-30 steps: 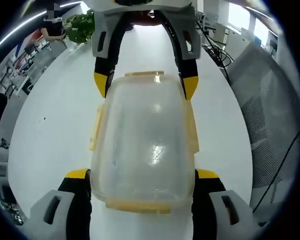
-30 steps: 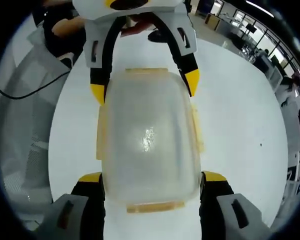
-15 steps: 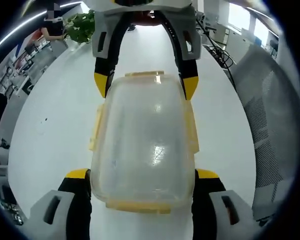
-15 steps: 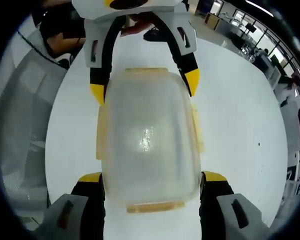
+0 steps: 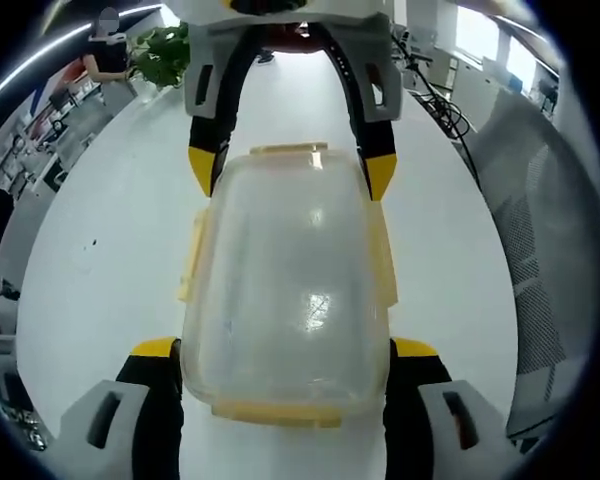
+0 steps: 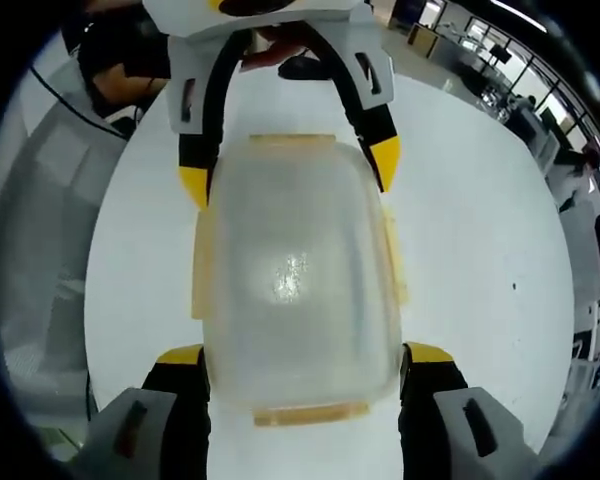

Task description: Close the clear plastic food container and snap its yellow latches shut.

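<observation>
Flanking one container (image 5: 285, 290), two claws, left claw (image 5: 284, 352) and right claw (image 6: 305, 358).

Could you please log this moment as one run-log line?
container: between both grippers, on white table | left gripper: jaws flank one end | right gripper: jaws flank opposite end | latches: state unclear

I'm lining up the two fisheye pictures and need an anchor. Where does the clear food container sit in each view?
Left gripper view: the clear food container fills the centre, between the left gripper below and the right gripper above.
Right gripper view: the container is central again, grippers swapped.
Shared landmark: the white table.
</observation>
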`<state>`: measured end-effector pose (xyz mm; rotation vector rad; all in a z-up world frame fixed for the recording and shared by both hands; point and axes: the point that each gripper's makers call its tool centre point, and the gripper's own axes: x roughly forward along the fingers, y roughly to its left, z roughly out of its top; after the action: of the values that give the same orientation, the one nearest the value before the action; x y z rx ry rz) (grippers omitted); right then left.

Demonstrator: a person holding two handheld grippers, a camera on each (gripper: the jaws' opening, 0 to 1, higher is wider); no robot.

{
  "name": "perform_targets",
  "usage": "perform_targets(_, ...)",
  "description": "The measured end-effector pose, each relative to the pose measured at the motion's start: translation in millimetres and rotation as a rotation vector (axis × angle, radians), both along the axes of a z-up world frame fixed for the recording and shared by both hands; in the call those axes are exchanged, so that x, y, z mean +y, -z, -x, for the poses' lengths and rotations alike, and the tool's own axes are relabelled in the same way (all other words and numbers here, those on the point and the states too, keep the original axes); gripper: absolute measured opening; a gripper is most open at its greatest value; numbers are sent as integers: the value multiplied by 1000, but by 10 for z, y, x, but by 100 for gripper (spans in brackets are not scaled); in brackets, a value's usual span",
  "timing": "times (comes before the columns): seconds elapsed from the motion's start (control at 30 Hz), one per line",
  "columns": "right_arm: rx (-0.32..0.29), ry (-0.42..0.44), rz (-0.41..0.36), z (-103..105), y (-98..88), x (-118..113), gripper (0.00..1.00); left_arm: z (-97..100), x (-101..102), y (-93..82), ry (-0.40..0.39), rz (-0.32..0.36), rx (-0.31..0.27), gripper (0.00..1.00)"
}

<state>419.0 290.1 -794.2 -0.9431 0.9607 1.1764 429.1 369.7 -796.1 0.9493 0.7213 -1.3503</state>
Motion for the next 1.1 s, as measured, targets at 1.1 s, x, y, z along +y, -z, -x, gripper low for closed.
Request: perform_targets(1.1, -20, 20, -55, -115, 2, 27, 92, -127, 54, 33, 26, -21, -46, 98)
